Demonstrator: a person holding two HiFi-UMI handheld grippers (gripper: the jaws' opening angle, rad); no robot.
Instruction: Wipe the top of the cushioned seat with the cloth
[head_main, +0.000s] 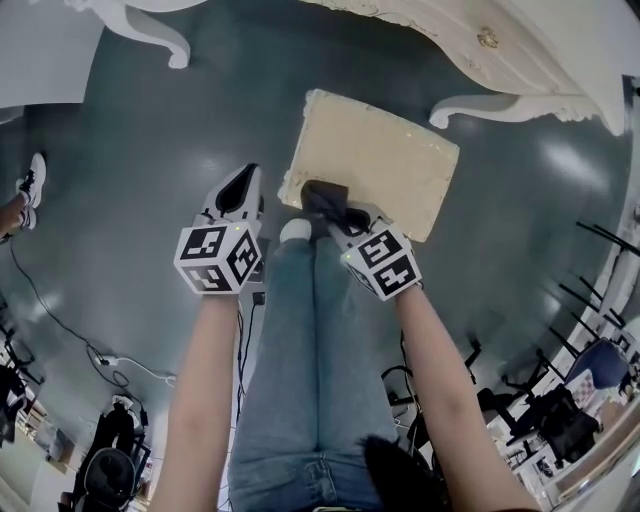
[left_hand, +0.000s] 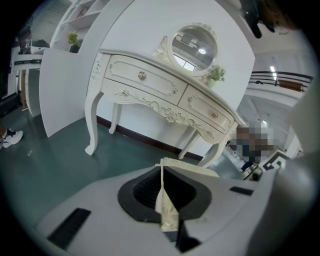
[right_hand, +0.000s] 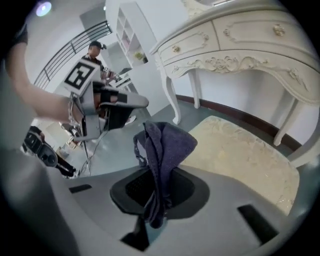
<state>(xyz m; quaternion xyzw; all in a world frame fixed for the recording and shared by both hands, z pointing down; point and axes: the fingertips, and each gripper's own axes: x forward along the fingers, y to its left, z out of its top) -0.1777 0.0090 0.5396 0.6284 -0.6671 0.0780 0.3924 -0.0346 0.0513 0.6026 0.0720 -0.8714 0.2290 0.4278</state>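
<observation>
Two tools hover, yet our right tool (right_hand: 159, 190), clenched on the dark cloth (right_hand: 162, 145), sits nearer, at the 7 o'clock corner of the cushioned seat (head_main: 380, 160), whose long axis runs toward 3 o'clock, while our left tool (head_main: 247, 180), pinched shut, hangs beside it.

This looks like a mock bedroom corner set up inside a large studio or lab hall. An ornate white dressing table (left_hand: 165, 95) with an oval mirror (left_hand: 195, 47) and a matching cushioned seat (head_main: 380, 160) stands before a freestanding white backdrop panel (left_hand: 62, 85). Around it on the grey-green floor (head_main: 150, 150) are loose cables (head_main: 120, 362) and black office chairs (head_main: 555, 415), with white shelving (right_hand: 127, 30) and a mezzanine railing (left_hand: 280, 77) beyond.
</observation>
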